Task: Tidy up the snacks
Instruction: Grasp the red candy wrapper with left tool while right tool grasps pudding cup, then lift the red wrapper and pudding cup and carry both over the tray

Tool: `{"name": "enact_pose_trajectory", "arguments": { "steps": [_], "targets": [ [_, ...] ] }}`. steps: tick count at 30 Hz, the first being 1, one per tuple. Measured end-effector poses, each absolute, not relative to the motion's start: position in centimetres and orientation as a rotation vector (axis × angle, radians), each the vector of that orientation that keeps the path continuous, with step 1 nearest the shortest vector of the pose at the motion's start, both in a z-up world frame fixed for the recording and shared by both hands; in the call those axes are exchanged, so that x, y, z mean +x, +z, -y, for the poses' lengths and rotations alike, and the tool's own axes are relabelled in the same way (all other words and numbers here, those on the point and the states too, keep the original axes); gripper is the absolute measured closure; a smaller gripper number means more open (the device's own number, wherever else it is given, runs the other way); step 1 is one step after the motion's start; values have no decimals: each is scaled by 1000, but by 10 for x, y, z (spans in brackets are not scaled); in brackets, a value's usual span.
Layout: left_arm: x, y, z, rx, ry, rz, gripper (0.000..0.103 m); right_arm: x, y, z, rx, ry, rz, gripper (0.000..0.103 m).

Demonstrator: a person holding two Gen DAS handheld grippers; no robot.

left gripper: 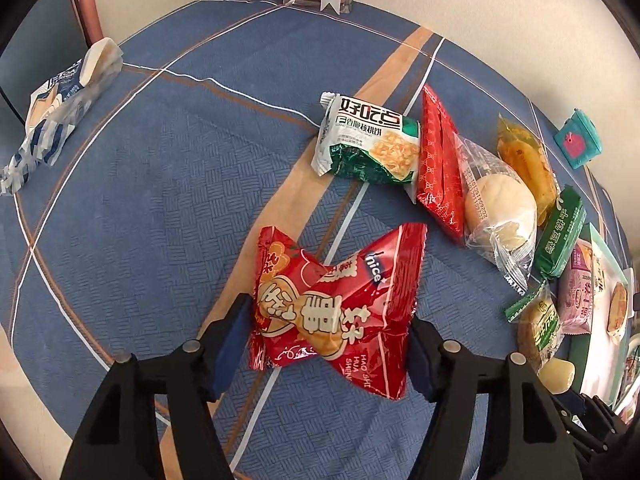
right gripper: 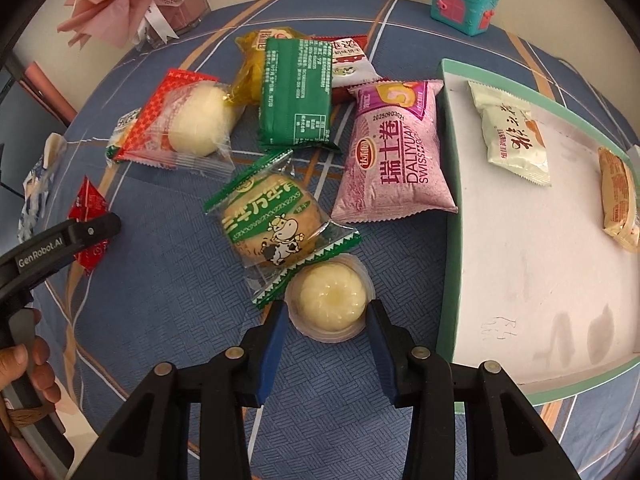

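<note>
My left gripper [left gripper: 330, 332] is shut on a red snack packet [left gripper: 336, 304] and holds it above the blue tablecloth; the packet also shows in the right wrist view [right gripper: 89, 220]. My right gripper [right gripper: 327, 320] has its blue pads on both sides of a clear jelly cup [right gripper: 330, 296] with pale yellow filling, which sits on the cloth. A white tray with a green rim [right gripper: 448, 216] at the right holds a cream packet [right gripper: 512, 136] and an orange-wrapped cake [right gripper: 620, 200]. Loose snacks lie left of the tray.
The pile holds a pink Swiss roll packet [right gripper: 394, 148], a green-edged cow biscuit [right gripper: 272, 216], a green bar [right gripper: 296, 92], a bun in a clear wrap [right gripper: 192, 124], a yellow packet [right gripper: 252, 64]. A teal toy box [right gripper: 464, 0] and a pink bouquet [right gripper: 120, 0] stand at the back. A blue-white packet [left gripper: 60, 108] lies far left.
</note>
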State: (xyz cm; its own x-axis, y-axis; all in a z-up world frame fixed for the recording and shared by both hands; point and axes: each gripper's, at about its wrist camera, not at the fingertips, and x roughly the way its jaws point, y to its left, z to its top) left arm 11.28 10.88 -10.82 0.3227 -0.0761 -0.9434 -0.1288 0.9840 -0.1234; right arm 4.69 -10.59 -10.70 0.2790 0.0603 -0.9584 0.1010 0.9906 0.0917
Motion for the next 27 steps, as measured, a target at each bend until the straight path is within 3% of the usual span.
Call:
{"name": "enact_pose_trajectory", "arguments": {
  "steps": [4,16,19,27],
  "targets": [
    [108,-103,-103,-180,42,-1233,43,47,-107,111,168,-30,-1288,66],
    [103,-88,-99,-190,37,-1223,44,35,-98,113,193,5,-1260,73],
    [102,-79,-94,-192,30,-1206,44,28,-91,115,206,26,-1239,99],
    [91,-67,-83,-195,19,-1234,44,27,-88,121,229,36,-1237,98]
  ]
}}
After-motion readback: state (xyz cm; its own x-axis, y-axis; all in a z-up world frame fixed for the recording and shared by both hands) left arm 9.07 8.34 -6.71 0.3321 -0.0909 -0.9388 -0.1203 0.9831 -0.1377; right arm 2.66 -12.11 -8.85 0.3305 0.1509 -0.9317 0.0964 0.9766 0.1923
